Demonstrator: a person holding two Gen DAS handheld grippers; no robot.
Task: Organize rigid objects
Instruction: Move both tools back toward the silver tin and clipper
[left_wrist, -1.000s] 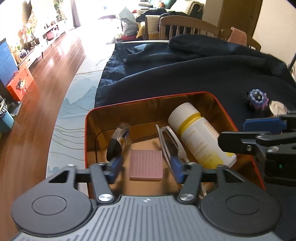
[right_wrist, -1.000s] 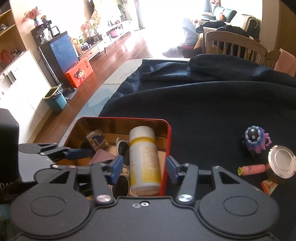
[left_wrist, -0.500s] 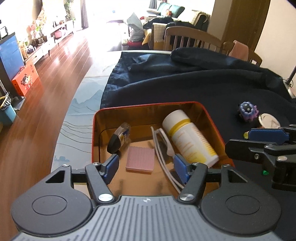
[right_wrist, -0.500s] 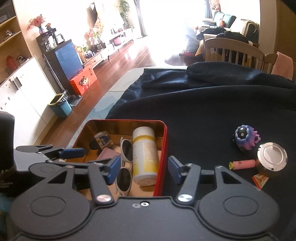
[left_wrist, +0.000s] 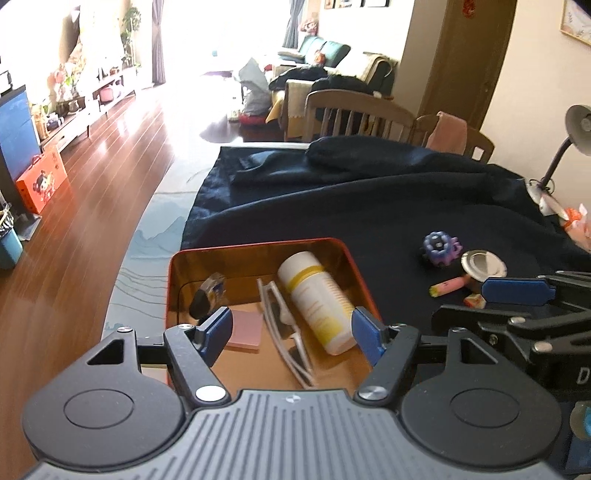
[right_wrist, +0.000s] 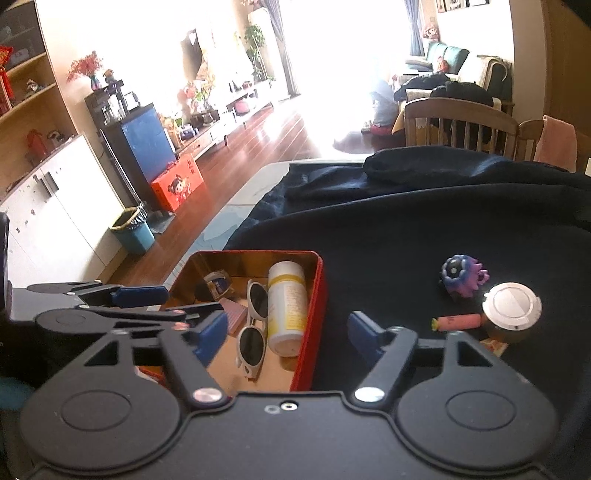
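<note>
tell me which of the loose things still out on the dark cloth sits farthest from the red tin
The round silver-lidded container. It lies to the right of the purple spiky toy and the pink stick, both of which sit closer to the red tin.

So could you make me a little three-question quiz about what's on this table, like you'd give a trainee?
1. True or false: the white bottle lies on its side inside the red tin.
2. Which lies outside the tin? A. sunglasses B. purple toy C. pink pad
3. Fill in: both the left gripper and the right gripper have their jaws ____.

Key: 1 true; 2 B; 3 open.
</note>
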